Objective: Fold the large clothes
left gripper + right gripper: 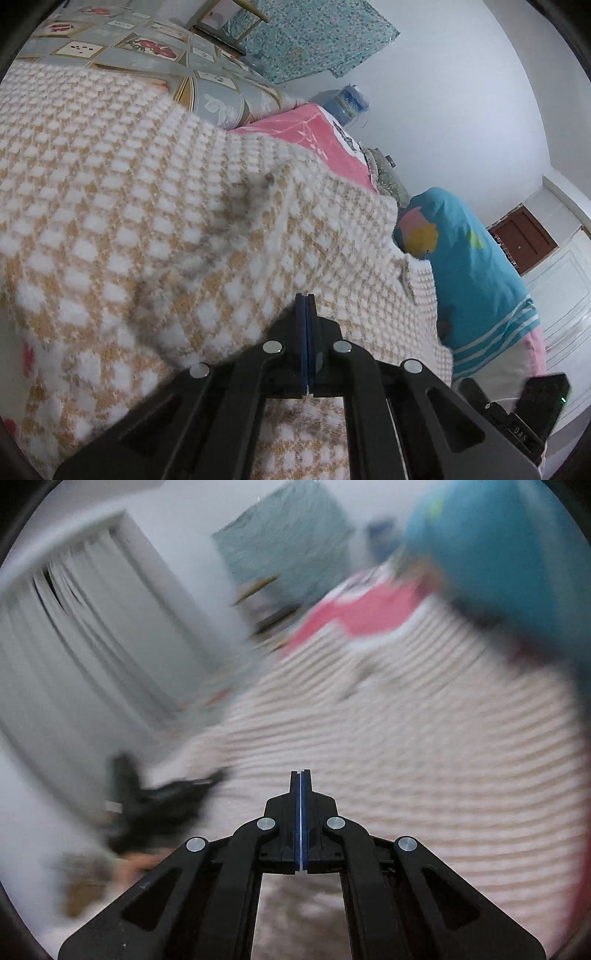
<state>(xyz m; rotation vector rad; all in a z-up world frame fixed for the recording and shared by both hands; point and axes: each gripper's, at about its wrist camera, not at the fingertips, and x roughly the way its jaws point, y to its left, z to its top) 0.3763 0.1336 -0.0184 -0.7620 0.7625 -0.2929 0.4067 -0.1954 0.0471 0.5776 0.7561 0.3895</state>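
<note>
Both tools were pressed together: the left tool [306,299] seemingly pinching the checked knit [147,206], the right tool [301,775] empty; next, a fresh grip.

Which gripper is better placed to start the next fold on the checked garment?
Probably left. The left gripper sits shut right at the checked garment, in a sharp view. The right gripper, jaws also shut, shows only blur.
</note>
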